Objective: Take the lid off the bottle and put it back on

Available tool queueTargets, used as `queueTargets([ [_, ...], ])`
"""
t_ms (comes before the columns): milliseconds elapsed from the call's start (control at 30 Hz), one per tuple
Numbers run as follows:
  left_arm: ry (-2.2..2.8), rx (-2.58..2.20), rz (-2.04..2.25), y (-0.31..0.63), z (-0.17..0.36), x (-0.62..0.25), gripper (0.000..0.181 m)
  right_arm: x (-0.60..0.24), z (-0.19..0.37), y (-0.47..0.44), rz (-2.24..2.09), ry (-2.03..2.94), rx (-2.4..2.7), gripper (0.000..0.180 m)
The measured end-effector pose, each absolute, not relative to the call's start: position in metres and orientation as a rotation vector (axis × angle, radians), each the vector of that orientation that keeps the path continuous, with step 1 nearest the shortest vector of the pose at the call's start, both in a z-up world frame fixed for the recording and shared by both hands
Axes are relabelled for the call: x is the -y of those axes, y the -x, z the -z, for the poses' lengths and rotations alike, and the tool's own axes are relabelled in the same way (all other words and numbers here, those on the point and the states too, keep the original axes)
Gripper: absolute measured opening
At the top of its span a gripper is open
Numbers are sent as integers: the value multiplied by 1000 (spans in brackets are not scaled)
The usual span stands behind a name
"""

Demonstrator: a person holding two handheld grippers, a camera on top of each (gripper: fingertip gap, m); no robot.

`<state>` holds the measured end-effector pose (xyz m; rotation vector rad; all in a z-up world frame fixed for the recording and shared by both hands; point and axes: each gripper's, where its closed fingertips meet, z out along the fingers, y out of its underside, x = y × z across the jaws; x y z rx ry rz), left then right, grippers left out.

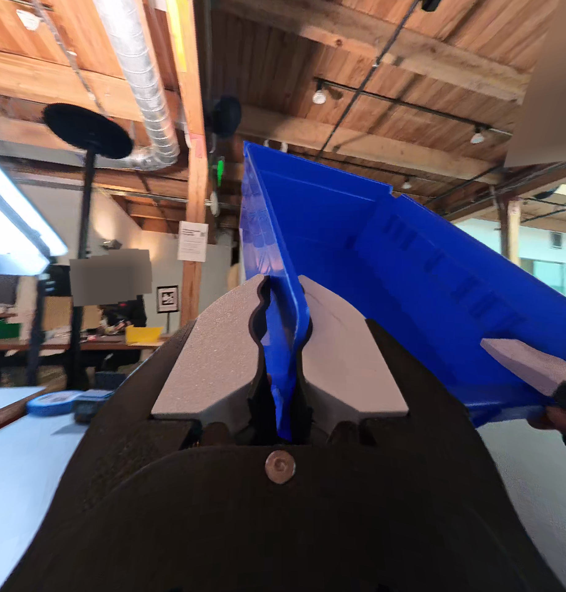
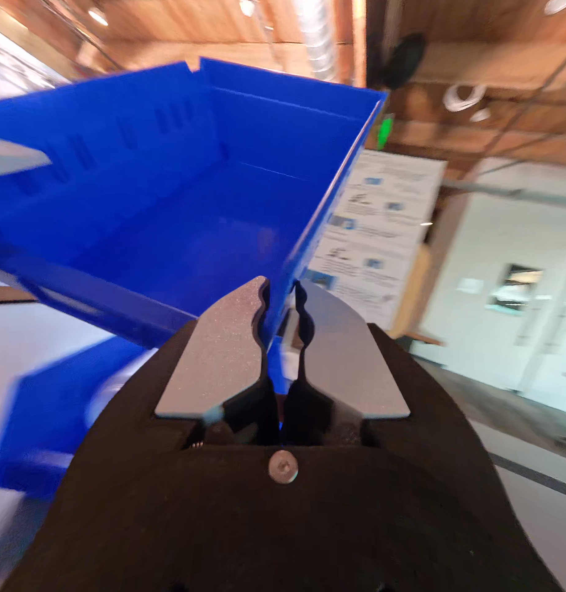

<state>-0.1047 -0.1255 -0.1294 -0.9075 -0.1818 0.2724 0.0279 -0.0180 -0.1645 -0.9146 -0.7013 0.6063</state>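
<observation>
Gripping blue bin [image 1: 355, 256] walls | left gripper [image 1: 283, 288] | right gripper [image 2: 281, 288]

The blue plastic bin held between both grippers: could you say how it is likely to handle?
The blue plastic bin looks empty, so probably light. Its thin wall bends inside the left gripper, suggesting flex. Held tilted by the right gripper too, it may slip.

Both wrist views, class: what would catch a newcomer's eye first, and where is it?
A large, bright blue plastic bin fills the middle of both views, lifted and tilted, its open inside facing the cameras. The left claw is shut on one side wall, the right claw on the opposite wall. Behind it runs a warm wooden beam ceiling with a silver duct.
</observation>
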Motion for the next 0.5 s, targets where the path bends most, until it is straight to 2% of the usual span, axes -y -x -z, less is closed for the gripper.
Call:
queueTargets([
  [200, 1063, -86, -181, -7, 129, 17, 20, -58, 163, -161, -302, 1060, 517, 8],
  [333, 1290, -199, -90, -65, 166, -53, 19, -101, 191, -232, -183, 1238, 486, 8],
  [500, 1563, -234, -5, -101, 227, -114, 19, -144, 255, -275, -128, 1526, 524, 9],
])
